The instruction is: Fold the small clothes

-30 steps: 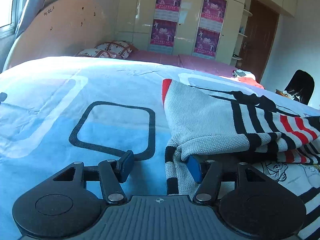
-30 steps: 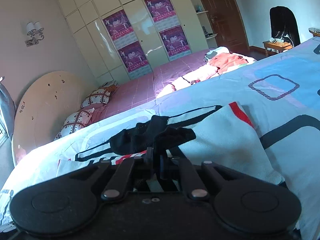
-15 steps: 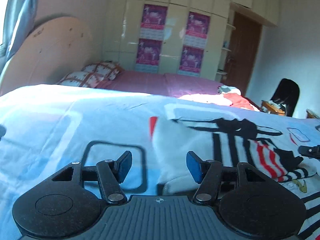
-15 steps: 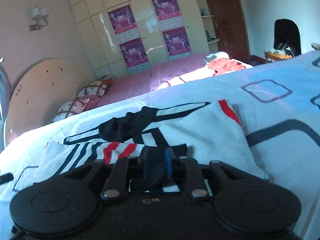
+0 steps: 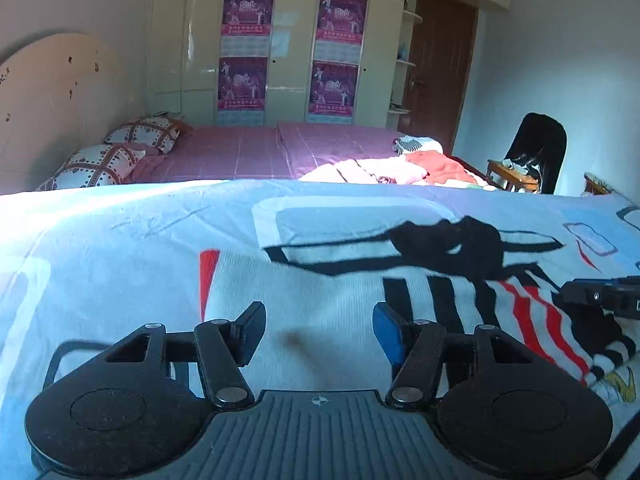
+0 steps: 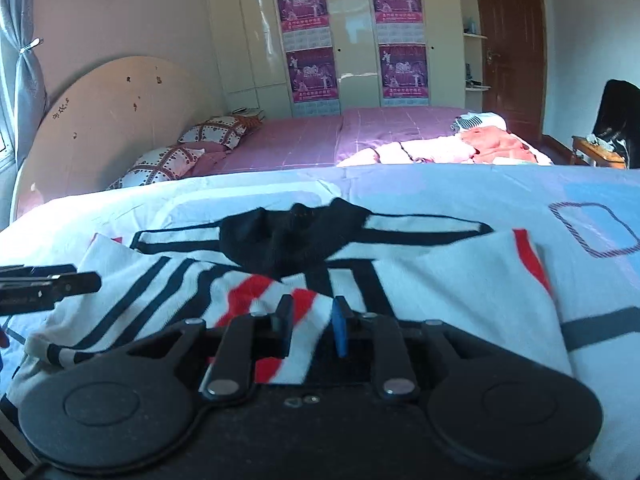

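A small grey-white knit sweater with black and red stripes lies folded on the blue patterned bedspread. It also shows in the right wrist view. My left gripper is open and empty, raised above the sweater's left part. My right gripper has its jaws slightly apart, with the red-striped sleeve edge lying between them. The right gripper's tip shows at the right edge of the left wrist view. The left gripper's tip shows at the left edge of the right wrist view.
A second bed with a purple cover, two pillows and a heap of clothes stands behind. Cupboards with posters line the far wall. A dark chair and a door are at the right.
My left gripper has lifted up off the sweater and stays open. My right gripper's jaws have parted a little on the sleeve and it has pulled back; the sweater now lies flatter.
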{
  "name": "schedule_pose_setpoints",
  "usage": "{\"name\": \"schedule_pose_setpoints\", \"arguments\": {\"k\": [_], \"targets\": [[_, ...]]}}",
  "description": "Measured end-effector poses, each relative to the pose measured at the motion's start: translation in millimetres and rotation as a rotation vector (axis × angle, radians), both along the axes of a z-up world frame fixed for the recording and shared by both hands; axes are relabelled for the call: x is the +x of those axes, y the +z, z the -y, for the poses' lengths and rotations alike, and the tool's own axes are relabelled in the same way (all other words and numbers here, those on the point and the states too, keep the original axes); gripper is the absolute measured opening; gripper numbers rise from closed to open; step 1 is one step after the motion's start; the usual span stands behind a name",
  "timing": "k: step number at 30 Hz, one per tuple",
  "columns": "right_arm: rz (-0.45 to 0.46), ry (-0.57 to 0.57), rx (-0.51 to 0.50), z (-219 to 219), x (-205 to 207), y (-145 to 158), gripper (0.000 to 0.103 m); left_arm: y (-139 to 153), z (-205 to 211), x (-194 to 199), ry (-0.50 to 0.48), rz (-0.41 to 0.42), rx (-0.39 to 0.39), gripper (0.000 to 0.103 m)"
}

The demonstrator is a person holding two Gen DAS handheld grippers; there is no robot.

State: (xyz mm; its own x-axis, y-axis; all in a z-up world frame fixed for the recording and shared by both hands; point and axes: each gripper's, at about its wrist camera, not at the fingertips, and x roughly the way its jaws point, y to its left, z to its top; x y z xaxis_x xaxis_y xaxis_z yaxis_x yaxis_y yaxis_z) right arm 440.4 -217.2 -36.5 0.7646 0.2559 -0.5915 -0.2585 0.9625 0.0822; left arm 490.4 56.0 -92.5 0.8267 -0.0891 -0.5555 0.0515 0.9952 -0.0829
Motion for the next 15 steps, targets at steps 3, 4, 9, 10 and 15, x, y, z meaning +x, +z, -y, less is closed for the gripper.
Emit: {"name": "schedule_pose_setpoints", "arguments": {"k": [3,4,9,10,15], "targets": [[-0.025,0.071,0.024,-21.7,17.1,-6.0,0.022,-4.5,-4.5,32.8,-0.013,-0.040,0.006,0.059],[-0.068,0.094,0.013,-30.1,24.8,-13.3,0.021,-10.3,-6.1,42.6,-0.011,-0.071,0.011,0.059],[-0.067,0.096,-0.039,-42.3,31.6,-25.9,0.024,-25.2,-22.0,56.4,0.031,-0.091,-0.006,0.065],[-0.060,0.099,-0.043,-41.0,29.3,-26.4,0.024,-26.2,-20.6,55.2,0.026,-0.086,0.005,0.067],[-0.018,0.103,-0.146,-20.3,2.8,-22.8,0.024,-25.1,-26.4,47.1,0.013,-0.077,0.012,0.069]]}}
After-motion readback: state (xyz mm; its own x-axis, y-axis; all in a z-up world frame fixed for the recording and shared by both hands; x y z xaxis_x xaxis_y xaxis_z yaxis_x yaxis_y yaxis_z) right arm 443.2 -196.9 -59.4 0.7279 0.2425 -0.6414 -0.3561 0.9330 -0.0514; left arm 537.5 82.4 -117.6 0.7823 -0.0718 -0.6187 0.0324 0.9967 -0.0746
